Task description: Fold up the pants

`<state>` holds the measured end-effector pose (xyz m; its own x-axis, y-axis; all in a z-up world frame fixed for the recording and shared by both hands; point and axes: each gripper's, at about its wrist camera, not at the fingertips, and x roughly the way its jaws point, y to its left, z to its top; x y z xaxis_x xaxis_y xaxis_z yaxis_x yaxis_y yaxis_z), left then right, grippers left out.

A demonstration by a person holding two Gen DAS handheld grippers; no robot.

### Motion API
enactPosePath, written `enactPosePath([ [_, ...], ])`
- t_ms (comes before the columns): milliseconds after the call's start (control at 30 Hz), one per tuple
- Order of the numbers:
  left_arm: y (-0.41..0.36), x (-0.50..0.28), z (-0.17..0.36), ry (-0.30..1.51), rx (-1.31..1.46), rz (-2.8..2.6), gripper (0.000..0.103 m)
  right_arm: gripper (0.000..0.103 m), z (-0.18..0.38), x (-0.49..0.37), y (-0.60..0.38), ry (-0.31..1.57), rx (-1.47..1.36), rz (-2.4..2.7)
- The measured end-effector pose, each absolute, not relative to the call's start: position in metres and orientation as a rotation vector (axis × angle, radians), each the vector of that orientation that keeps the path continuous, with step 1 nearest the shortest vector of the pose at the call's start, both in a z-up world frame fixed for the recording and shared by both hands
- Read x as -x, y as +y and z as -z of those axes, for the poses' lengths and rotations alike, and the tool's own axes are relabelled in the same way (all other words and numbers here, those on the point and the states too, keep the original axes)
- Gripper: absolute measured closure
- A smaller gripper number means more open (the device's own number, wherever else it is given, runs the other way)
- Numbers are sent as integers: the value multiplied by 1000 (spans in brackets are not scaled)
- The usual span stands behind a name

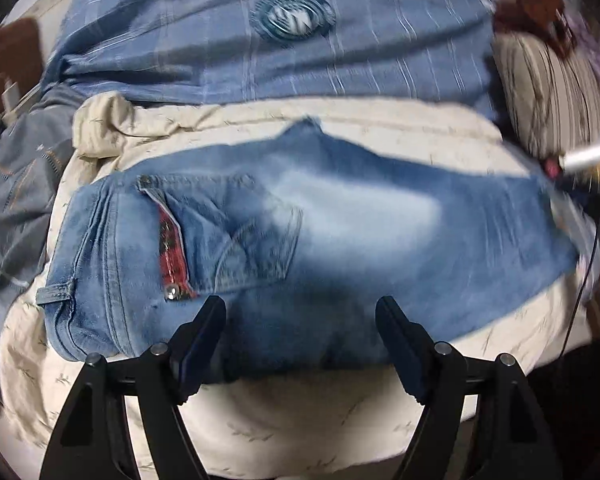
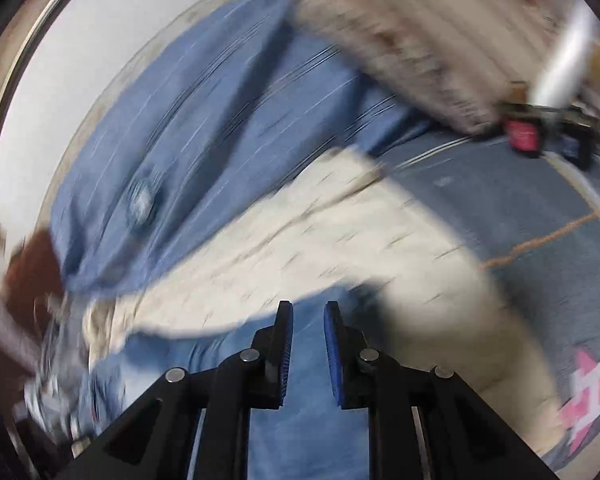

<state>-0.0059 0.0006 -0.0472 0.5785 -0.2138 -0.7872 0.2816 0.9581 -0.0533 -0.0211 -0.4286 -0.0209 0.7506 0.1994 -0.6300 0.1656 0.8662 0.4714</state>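
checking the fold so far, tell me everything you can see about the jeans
The jeans are faded light-blue denim, paler along the middle of the leg. They lie flat and sideways on the cream bedspread, apparently folded leg over leg. The waistband is at the left, with a belt loop, a back pocket and a front pocket with red plaid lining and a rivet. The legs run off to the right. The left hand-held gripper is open at their near edge, not gripping. The right wrist view is blurred.
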Motion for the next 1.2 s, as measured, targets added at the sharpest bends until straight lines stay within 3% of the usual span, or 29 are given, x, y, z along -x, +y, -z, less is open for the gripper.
enactPosePath([
  [233, 1, -9, 73, 978, -29, 227, 23, 85, 40, -6, -336, 884, -340, -138],
  [367, -12, 0, 80, 972, -126, 233, 12, 83, 70, -21, -307, 1029, -234, -129],
  [533, -23, 10, 92, 923, -224, 261, 1, 84, 68, -18, -308, 1033, -240, -122],
  [833, 10, 14, 57, 671, -126, 141, 1, 83, 35, -51, -238, 867, -180, -293],
  [1200, 76, -17, 84, 795, 13, -71, 0, 83, 64, -137, -138, 948, -153, -385],
])
